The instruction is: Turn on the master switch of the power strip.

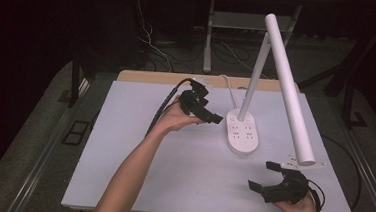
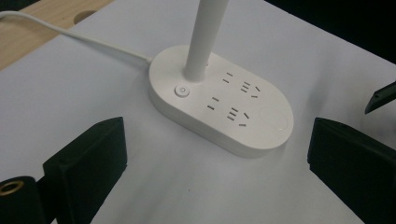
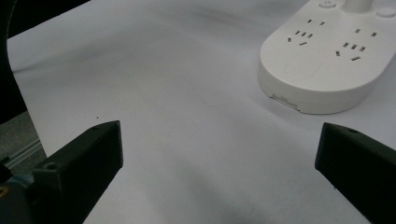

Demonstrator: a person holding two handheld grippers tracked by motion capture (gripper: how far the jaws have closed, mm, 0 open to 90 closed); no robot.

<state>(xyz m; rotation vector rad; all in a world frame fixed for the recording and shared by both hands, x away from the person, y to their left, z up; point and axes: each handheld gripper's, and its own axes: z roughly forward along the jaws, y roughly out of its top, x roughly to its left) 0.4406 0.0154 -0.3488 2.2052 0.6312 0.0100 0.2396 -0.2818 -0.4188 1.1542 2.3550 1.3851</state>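
The lamp base [image 1: 242, 134] stands mid-table [image 1: 136, 172], its cord [image 1: 227, 86] running back, between both claws.

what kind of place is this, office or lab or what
Probably a lab or recording setup rather than an office: a bare white table holding just a desk lamp with sockets in its base, cables trailing on the floor behind, and dark surroundings.

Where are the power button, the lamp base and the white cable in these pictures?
power button [image 2: 182, 90], left gripper view, middle of the round button.
lamp base [image 3: 322, 79], right gripper view, flat top near the sockets.
white cable [image 2: 79, 39], left gripper view, midway along the cord.
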